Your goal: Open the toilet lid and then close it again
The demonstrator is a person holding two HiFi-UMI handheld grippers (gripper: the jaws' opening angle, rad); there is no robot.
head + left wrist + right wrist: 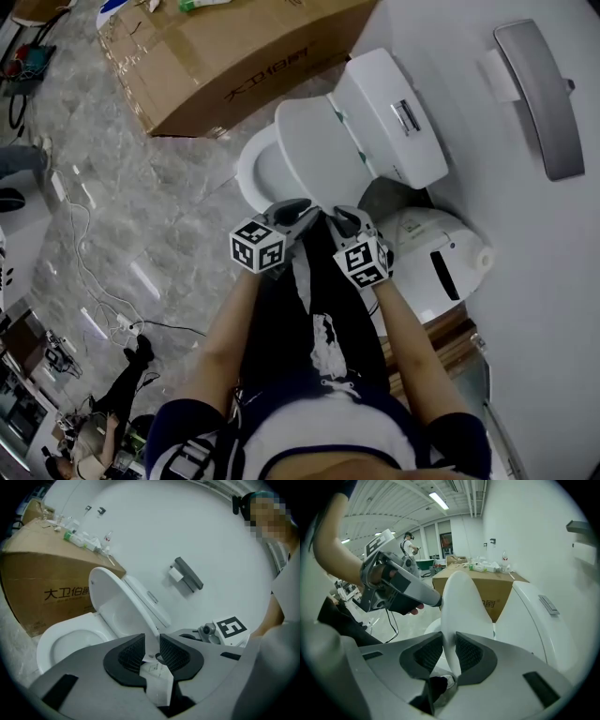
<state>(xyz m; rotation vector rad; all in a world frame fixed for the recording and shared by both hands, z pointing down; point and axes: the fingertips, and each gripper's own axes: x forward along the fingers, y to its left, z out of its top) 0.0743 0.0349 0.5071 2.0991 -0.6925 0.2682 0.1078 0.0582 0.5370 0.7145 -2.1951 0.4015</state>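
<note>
Head view: toilet lid (314, 145) is standing partly raised over the seat (251, 171), tilting back toward the tank (389, 117). Left gripper (298, 214) and right gripper (345, 221) are sitting side by side at the lid's front edge. The jaw tips are too small and dark here to read. The person's arms and torso are covering the floor below. A cardboard box (234, 56) is lying beside the toilet, cut off at the top edge. A white bin (436, 258) is standing just beside the tank, partly hidden by the right forearm.

Left gripper view: the jaws of the left gripper (152, 641) are standing apart, with the lid's thin rim running down into the gap. Pads are not visibly pressing on it. The gripper body is hiding the front of the seat.

Right gripper view: the jaws of the right gripper (450, 651) are closing on the lid's edge, and both pads are lying against it. The lid is blocking the left gripper's tips and most of the box.
</note>
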